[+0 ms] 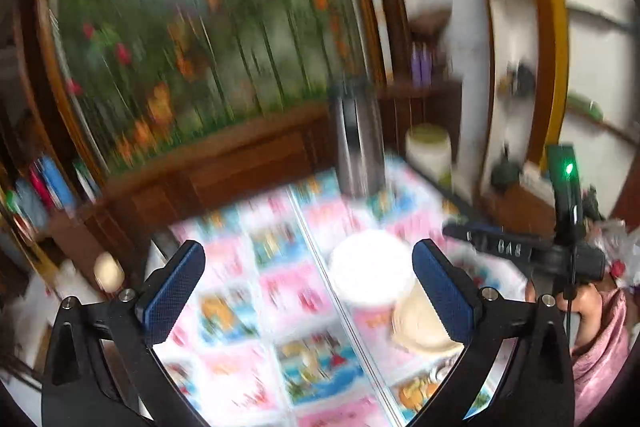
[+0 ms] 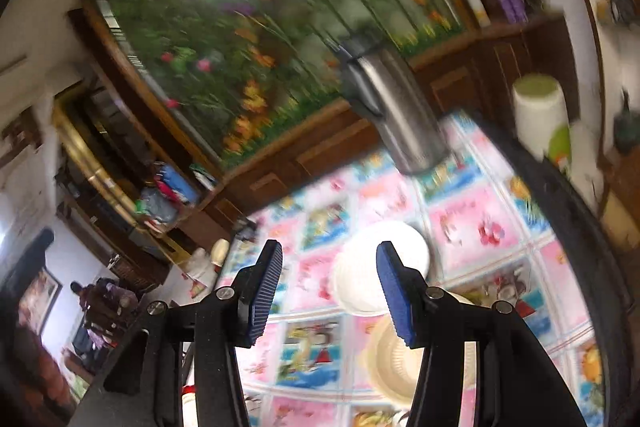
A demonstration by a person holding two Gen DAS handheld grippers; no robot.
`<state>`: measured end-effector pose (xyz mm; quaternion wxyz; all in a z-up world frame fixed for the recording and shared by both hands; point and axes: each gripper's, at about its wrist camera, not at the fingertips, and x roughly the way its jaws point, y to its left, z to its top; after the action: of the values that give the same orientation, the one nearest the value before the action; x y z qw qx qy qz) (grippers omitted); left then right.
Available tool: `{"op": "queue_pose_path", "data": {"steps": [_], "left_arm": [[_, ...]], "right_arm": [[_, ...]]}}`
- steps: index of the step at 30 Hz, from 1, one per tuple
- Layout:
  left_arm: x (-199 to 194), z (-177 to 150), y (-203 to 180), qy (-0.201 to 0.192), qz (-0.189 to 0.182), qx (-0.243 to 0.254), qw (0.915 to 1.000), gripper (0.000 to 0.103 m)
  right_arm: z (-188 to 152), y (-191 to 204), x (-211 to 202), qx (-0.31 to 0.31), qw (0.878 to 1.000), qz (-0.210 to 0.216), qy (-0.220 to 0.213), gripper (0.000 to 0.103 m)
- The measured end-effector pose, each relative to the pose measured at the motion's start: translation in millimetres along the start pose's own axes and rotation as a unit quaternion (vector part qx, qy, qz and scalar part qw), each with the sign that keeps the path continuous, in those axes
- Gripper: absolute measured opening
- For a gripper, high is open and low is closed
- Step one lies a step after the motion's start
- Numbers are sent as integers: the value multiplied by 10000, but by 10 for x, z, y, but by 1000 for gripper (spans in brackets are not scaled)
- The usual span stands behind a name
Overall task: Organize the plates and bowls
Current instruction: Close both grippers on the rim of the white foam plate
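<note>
Left gripper (image 1: 306,287): I have its blue pads spread wide with nothing between them, hanging above the table and looking down the patterned cloth.

Right gripper (image 2: 329,291): my fingers here are parted too, less widely, and empty; the view is tilted, so the table slopes up to the right.

Cream dish (image 1: 420,327): nearest piece of tableware to both tools. In the left view it sits low and just inside the right-hand pad, partly hidden behind it. In the right view the cream dish (image 2: 394,359) lies just beneath the right-hand pad, ribbed inside; I judge it a shallow bowl or plate, but the blur leaves that open.

White dish (image 1: 370,269): next one out, its edge overlapping or touching the cream one; I cannot tell which. From the left tool it lies forward and right of centre. From the right tool the white dish (image 2: 380,267) sits almost dead ahead between the pads, slightly to the right.

Deciding relation: both pieces are round, so no long axis matters; what counts is that they line up better with my right tool, which I judge the better placed. The left would need to swing right.

Tablecloth (image 1: 256,287): bright pink and blue squares under everything.

Steel flask (image 1: 358,143): upright further back, well beyond the dishes.

White jar (image 1: 430,147): far right edge, green lid.
</note>
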<state>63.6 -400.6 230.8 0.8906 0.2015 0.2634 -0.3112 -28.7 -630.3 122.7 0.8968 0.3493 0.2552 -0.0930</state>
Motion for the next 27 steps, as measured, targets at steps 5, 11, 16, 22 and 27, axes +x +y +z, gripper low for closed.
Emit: {"op": "queue_pose_path", "data": {"steps": [5, 11, 16, 22, 27], "left_arm": [[1449, -312, -48, 1382, 286, -101, 9899, 103], [2271, -553, 65, 2056, 317, -567, 9765, 103], [2581, -628, 69, 2375, 146, -1083, 9652, 103], [2767, -678, -31, 2502, -55, -1365, 9585, 103], [2841, -706, -94, 2541, -119, -1395, 9570, 103]], "right_arm": [[-134, -620, 724, 824, 9954, -45, 489, 52], [-57, -960, 1077, 1418, 9886, 89, 492, 52], [-56, -958, 1270, 1366, 9881, -258, 666, 52], [-117, -897, 1420, 1230, 9885, -269, 835, 52], [-144, -858, 1479, 1165, 9891, -306, 852, 52]]}}
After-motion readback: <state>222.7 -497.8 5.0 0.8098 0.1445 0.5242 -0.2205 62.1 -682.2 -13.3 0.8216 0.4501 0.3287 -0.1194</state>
